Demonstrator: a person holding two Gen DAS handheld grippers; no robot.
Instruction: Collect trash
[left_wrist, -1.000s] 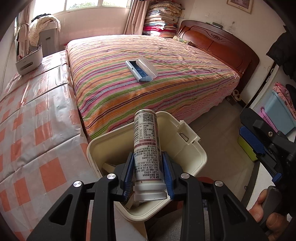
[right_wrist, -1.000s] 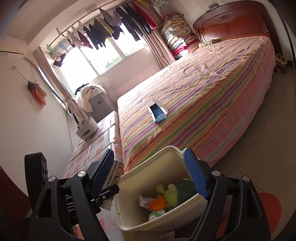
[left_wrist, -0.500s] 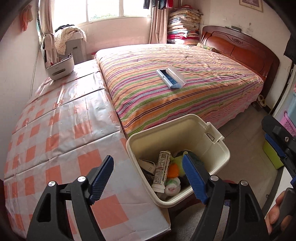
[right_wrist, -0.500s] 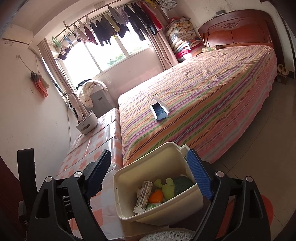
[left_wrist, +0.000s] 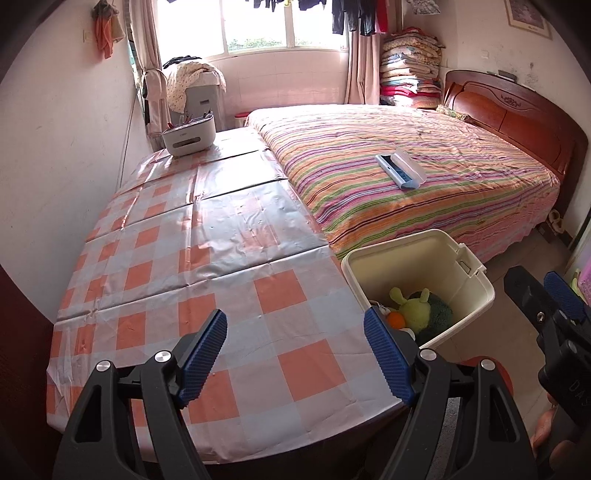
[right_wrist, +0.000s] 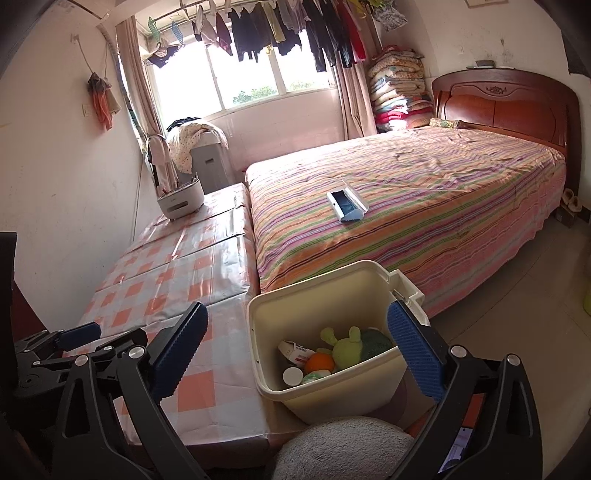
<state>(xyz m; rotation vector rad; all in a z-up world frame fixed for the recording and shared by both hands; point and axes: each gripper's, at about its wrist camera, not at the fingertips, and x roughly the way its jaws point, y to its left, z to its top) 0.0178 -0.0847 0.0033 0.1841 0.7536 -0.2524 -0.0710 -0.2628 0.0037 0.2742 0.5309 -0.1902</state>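
Both the left gripper (left_wrist: 295, 354) and the right gripper (right_wrist: 295, 354) are held wide and empty. The trash lies in the bin (right_wrist: 325, 295) at the table's (left_wrist: 207, 258) near corner; collection is judged nearly finished.

"DAS" on right gripper (left_wrist: 565, 365) body
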